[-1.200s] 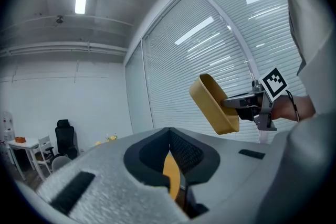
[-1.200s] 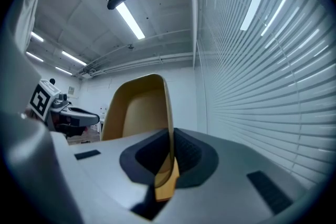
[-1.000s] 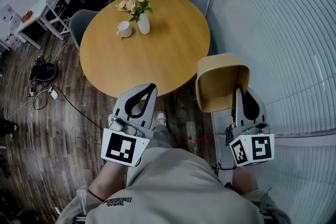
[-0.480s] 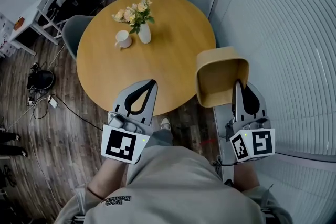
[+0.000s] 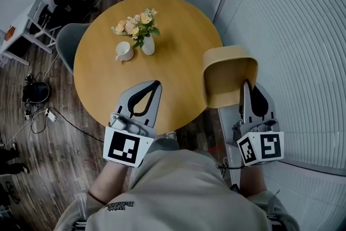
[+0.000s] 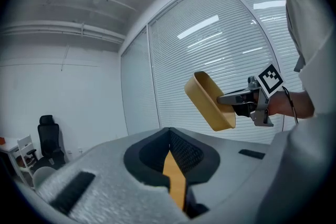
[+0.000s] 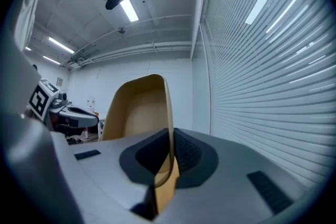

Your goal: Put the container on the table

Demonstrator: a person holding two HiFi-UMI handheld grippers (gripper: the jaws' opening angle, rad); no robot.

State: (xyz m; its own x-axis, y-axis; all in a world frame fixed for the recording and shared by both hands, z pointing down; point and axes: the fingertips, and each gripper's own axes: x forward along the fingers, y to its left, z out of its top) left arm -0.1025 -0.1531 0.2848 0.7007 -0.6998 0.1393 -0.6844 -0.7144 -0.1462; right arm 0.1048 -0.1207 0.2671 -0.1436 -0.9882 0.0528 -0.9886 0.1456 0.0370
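The tan open-topped container (image 5: 227,76) hangs in the air on its side at the round wooden table's (image 5: 178,62) right edge, partly over the tabletop. My right gripper (image 5: 247,85) is shut on its thin wall; in the right gripper view the container (image 7: 137,107) rises from between the jaws of that gripper (image 7: 170,132). My left gripper (image 5: 155,84) hovers over the table's near edge, shut with nothing in it. In the left gripper view this gripper (image 6: 169,129) points toward the held container (image 6: 210,99).
A white vase of flowers (image 5: 147,43) and a white cup (image 5: 124,51) stand on the table's far left half. A grey chair (image 5: 66,40) sits at the table's left. A curved wall of white blinds (image 5: 303,35) runs close on the right. Cables (image 5: 38,116) lie on the floor.
Both grippers and the container have moved forward toward the table. The left gripper now lies over the tabletop, and the container overlaps the table's right edge.
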